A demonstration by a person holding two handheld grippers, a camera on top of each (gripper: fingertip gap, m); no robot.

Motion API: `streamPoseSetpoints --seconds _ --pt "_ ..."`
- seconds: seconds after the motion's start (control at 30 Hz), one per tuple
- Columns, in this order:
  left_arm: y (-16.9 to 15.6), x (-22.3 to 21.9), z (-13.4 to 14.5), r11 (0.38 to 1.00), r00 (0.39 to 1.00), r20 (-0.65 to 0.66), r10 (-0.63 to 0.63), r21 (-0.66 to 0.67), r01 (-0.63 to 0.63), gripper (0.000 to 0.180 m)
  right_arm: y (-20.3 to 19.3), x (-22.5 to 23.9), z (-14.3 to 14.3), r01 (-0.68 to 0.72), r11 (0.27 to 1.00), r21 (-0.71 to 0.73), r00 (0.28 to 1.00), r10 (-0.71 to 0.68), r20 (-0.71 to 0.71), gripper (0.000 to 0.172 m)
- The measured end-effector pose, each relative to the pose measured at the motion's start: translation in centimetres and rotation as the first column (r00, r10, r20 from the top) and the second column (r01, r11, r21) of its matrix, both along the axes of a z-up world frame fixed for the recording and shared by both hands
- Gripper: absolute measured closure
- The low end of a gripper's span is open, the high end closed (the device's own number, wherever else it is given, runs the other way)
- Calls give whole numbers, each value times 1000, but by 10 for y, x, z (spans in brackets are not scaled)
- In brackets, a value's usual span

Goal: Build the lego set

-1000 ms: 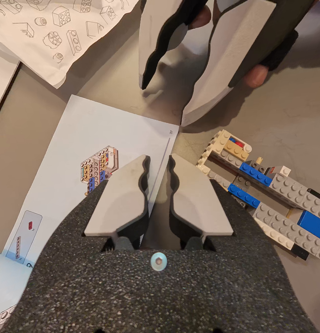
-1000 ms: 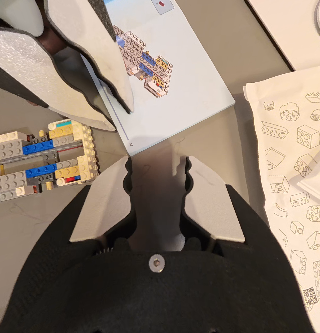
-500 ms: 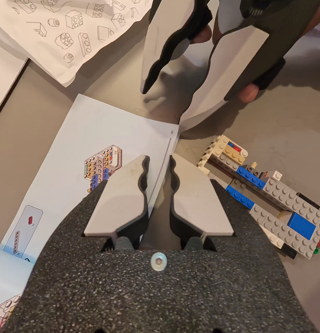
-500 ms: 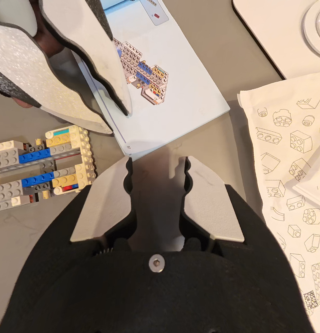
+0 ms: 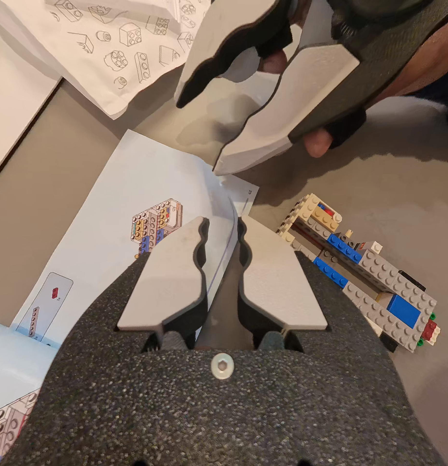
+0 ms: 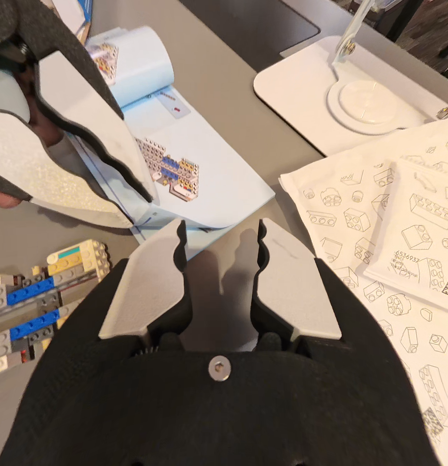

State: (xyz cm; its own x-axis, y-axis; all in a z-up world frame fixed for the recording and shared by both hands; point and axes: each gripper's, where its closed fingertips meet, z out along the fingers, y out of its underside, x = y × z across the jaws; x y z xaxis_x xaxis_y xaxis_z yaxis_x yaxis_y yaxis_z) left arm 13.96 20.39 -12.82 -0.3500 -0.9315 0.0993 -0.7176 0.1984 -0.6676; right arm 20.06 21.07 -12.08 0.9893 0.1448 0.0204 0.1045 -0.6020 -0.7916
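An open light-blue instruction booklet (image 5: pixel 142 181) lies on the grey table, and it also shows in the right wrist view (image 6: pixel 217 181). My left gripper (image 5: pixel 222 222) hovers over the booklet's right edge with its jaws a little apart and nothing pressed between them. My right gripper (image 6: pixel 221 223) is open and empty. In the left wrist view the right gripper (image 5: pixel 197 137) has one fingertip (image 5: pixel 217 171) touching the booklet's far corner, where the top pages curl up. A grey, blue and tan brick model (image 5: pixel 369 267) lies right of the booklet.
White paper bags printed with brick drawings (image 6: pixel 369 227) lie beside the booklet, also in the left wrist view (image 5: pixel 104 45). A white stand base (image 6: pixel 306 83) sits behind them. The brick model (image 6: pixel 28 297) lies at the left of the right wrist view.
My right gripper has come down onto the booklet's corner. The top pages have lifted and curled there, and a lower page shows. My left gripper has barely moved. Both jaws stayed as they were.
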Motion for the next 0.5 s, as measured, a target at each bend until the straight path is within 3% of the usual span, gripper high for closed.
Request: streamPoseSetpoints --seconds 0.27,0.5 --pt "2 -2 17 986 1000 6 22 -168 -21 161 12 -12 2 -1 999 39 1000 1 9 117" --pt "4 -2 24 919 996 -39 84 -383 -92 164 10 -17 1 -15 999 44 1000 16 -25 117"
